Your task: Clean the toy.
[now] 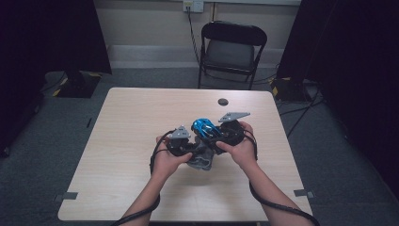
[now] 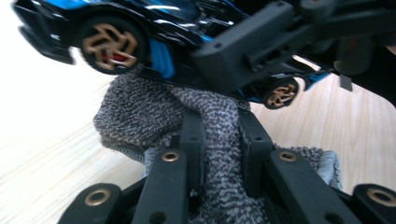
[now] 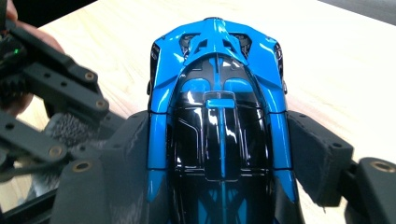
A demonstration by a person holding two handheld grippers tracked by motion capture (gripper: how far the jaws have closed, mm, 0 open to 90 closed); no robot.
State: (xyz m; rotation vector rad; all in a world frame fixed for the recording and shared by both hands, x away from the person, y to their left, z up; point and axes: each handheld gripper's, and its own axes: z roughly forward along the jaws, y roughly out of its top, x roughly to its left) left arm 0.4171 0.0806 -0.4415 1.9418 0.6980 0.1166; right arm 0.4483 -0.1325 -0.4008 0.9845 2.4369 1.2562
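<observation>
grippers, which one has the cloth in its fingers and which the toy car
The left gripper is shut on the grey cloth. The right gripper clamps the blue and black toy car by its sides.

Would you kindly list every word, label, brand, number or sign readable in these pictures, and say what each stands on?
None: no text is readable.
The blue and black toy car held by the right gripper shows no lettering or badge.
The grey cloth held by the left gripper bears no label.
The wall socket is too small to show any marking.
</observation>
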